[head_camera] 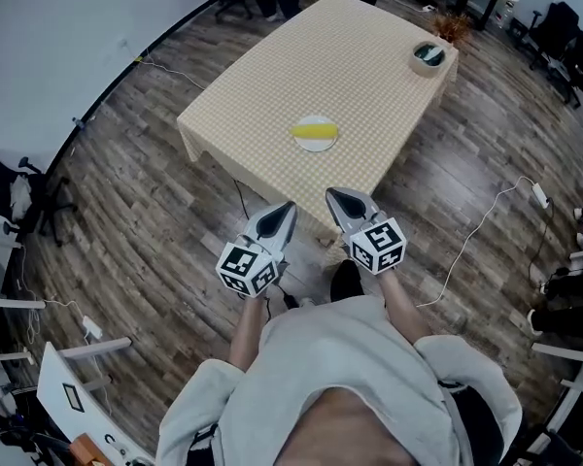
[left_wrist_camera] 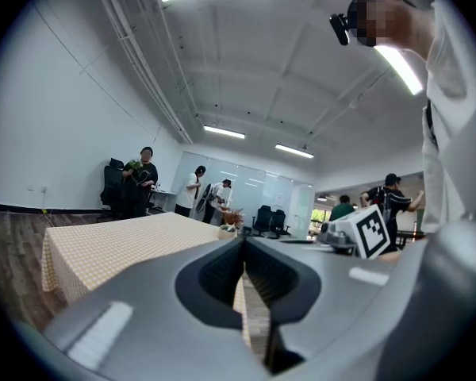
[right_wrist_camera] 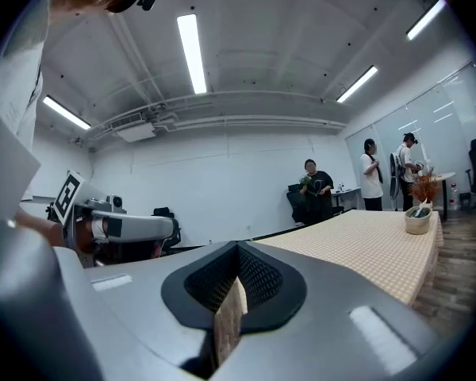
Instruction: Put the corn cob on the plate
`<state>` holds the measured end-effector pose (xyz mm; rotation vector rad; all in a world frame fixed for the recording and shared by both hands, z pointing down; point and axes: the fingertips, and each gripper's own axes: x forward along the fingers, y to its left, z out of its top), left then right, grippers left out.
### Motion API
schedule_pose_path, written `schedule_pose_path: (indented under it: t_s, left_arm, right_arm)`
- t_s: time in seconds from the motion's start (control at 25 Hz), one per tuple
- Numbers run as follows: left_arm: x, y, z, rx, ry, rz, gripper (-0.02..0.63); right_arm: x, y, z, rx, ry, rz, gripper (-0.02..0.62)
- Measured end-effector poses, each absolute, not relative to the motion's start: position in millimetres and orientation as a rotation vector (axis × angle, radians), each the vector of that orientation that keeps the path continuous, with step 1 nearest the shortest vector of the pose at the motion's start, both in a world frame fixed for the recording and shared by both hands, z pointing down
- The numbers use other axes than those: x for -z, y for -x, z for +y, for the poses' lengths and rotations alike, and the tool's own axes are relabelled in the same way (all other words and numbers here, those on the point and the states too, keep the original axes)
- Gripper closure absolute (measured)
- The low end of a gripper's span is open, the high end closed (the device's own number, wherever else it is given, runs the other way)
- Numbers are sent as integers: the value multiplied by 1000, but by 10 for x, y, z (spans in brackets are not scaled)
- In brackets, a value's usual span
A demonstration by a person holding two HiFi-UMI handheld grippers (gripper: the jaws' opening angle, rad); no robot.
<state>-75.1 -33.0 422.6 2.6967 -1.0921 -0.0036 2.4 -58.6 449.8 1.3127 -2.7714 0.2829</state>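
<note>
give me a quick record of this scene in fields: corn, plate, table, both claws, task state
corn cob: lying across the plate
plate: white, on the checked cloth, toward the table's near edge
table: covered by a checked cloth, small bowl at its far right corner
left claw: shut, empty, over the floor short of the table
right claw: shut, empty, beside the left claw
task state: corn already on the plate

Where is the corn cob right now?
In the head view, the corn cob lies on the white plate, toward the near edge of the checkered table, far from the bowl at its far right corner.
</note>
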Motion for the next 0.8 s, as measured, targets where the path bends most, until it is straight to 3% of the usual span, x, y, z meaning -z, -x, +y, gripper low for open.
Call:
schedule_pose_path:
  t_s: [0.28,0.8]
  left_arm:
    - [-4231,654,186,7,-2712,-1040,598]
    - [-4138,10,661,29,-2683,-1101,598]
  right_arm:
    - [-4504,-27,-23,-258,-1335,-2732,598]
    - [-4389,-670,429,-225,-1288,-2741,598]
